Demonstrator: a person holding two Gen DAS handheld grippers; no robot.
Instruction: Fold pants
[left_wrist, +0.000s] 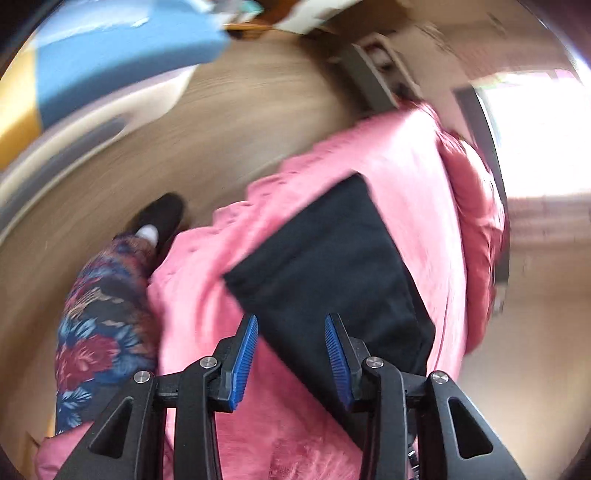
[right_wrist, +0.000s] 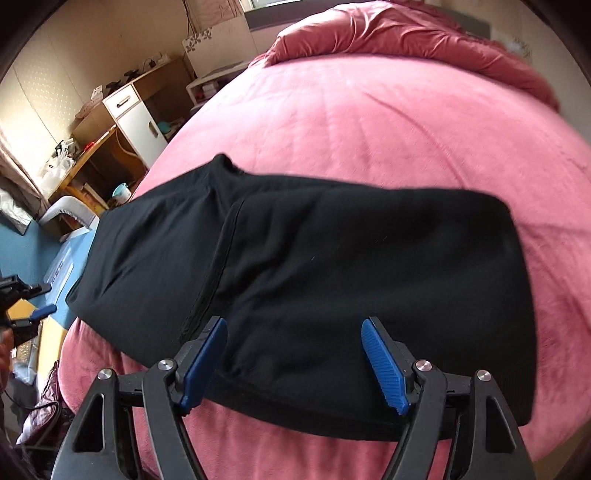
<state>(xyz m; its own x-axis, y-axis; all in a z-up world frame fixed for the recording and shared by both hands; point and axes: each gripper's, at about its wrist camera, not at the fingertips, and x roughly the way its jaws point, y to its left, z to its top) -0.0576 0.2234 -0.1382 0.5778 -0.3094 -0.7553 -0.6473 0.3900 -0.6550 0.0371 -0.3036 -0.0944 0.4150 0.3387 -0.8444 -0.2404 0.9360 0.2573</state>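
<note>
**Both tongs free over the folded pants — lining up the next fold**

Nearest to me, my right gripper (right_wrist: 295, 363) hangs over the near hem of the pants (right_wrist: 295, 266), its ribbed blue pads (right_wrist: 384, 365) spread wide, with nothing pinched between them. My left gripper (left_wrist: 290, 360) has its pads (left_wrist: 242, 363) parted to a narrower gap, also empty; it sits over the near end of the pants (left_wrist: 332, 266), and that view is smeared with motion, so I trust the right camera more for detail.

The pants lie on the bed (right_wrist: 369, 122), already doubled into a broad black slab with one layer lapped over the other. A stitched seam (right_wrist: 218, 266) runs from the near edge away from me, left of the slab's middle. The cloth looks like a soft matte knit, limp, the sort that sags the instant I lift it.

My read: the next fold wants both tongs on one short end. I'd bite through every layer at the two corners, lift only enough to clear, carry the end across and lay it down square. Grab one layer and the stack will shear.

Under the pants the pink cover is plush and velvety, grippy enough to drag on the knit. Beyond the pants, a darker rumpled quilt (right_wrist: 406, 33) is heaped at the far end. Off the pants' left, past the mattress edge, a wooden desk (right_wrist: 92, 147) and white cabinet (right_wrist: 136, 118) stand cluttered.
</note>
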